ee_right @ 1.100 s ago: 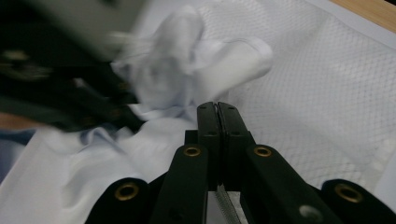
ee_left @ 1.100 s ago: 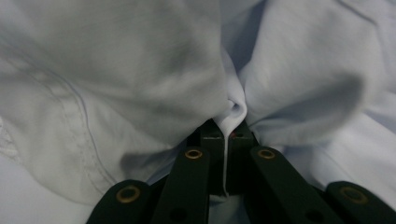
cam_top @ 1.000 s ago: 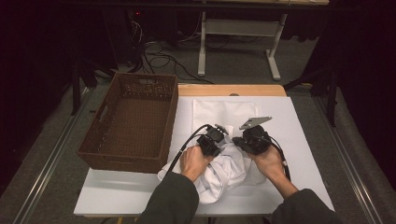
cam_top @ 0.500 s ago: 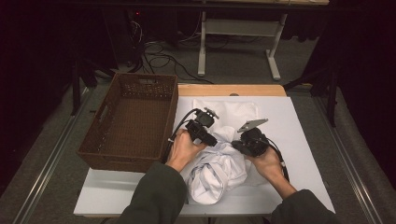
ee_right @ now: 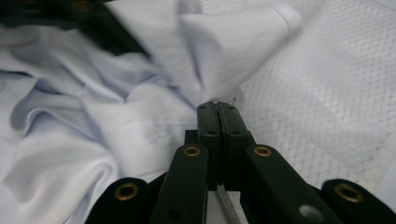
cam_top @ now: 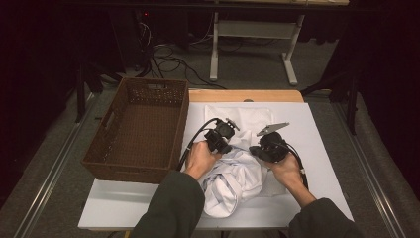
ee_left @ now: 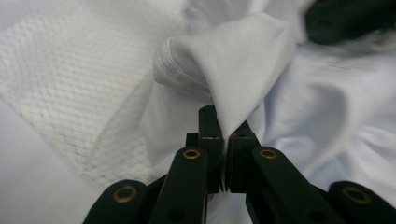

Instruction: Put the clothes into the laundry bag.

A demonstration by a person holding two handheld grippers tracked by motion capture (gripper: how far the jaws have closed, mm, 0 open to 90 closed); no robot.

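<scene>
Two grippers pinch a crumpled white shirt on a white table beside a wicker basket.

From left: the empty brown basket point(cam_top: 136, 134) stands at the table's left edge. The left gripper point(cam_top: 221, 137) has its jaws pressed together on a fold of the white shirt point(cam_top: 237, 178); the right gripper point(cam_top: 265, 147) clamps another fold, jaws fully closed. The bunched shirt lies at the table's near middle, its long axis running from the near edge toward the grippers, partly over a white mesh cloth point(cam_top: 247, 119). The white table point(cam_top: 322, 148) sits on grey carpet in a dark room.
</scene>
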